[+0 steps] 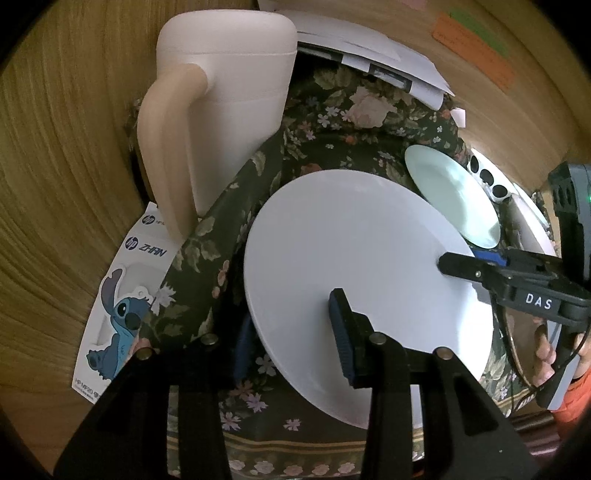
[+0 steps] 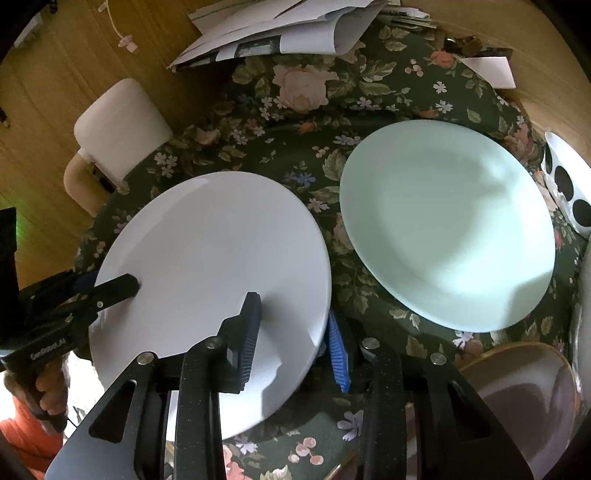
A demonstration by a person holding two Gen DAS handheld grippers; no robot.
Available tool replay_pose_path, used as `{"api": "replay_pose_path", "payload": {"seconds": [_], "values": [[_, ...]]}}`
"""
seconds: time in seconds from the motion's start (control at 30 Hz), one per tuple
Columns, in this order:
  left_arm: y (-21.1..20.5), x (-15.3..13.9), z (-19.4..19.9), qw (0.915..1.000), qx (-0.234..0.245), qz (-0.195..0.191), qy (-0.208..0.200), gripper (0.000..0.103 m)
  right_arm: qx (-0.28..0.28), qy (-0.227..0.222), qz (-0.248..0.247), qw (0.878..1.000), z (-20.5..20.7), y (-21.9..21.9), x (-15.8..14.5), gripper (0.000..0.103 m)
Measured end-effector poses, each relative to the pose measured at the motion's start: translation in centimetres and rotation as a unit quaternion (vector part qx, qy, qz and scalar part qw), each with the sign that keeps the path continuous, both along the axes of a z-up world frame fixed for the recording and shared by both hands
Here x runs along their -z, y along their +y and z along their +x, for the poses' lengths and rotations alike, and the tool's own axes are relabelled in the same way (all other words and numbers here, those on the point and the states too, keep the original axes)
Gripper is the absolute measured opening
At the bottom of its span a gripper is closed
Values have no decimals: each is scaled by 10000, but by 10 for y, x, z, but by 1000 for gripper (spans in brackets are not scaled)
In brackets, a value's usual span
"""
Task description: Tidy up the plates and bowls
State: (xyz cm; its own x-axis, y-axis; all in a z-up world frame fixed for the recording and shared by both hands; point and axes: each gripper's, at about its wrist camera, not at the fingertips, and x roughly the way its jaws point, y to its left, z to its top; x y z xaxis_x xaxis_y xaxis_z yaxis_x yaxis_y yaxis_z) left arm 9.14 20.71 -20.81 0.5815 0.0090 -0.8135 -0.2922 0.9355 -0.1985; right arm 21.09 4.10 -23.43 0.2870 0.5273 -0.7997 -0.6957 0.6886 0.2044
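Observation:
A large white plate (image 1: 351, 258) (image 2: 214, 266) is held over the floral cloth by both grippers. My left gripper (image 1: 291, 332) is shut on its near rim, one finger above and one below; it also shows in the right wrist view (image 2: 110, 288). My right gripper (image 2: 295, 339) is shut on the opposite rim, and shows in the left wrist view (image 1: 461, 264). A pale green plate (image 2: 447, 225) (image 1: 450, 195) lies flat on the cloth to the right of the white plate.
A cream jug (image 1: 221, 110) (image 2: 118, 129) stands at the table's left edge. Papers (image 2: 280, 29) lie at the back. A polka-dot dish (image 2: 569, 184) and a brown-rimmed bowl (image 2: 524, 402) sit at the right. A Stitch package (image 1: 122, 295) lies at the left.

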Motion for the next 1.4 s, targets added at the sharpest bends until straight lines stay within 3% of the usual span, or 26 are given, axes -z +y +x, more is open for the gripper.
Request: {"api": "replay_pose_path", "payload": {"seconds": [0.57, 1.4], "values": [[-32, -30, 1, 9989, 252, 171, -365, 38, 283, -349, 347, 9984, -23, -43, -28, 31], [-121, -66, 11, 9928, 945, 262, -682, 39, 999, -761, 734, 9894, -42, -153, -59, 31]]}}
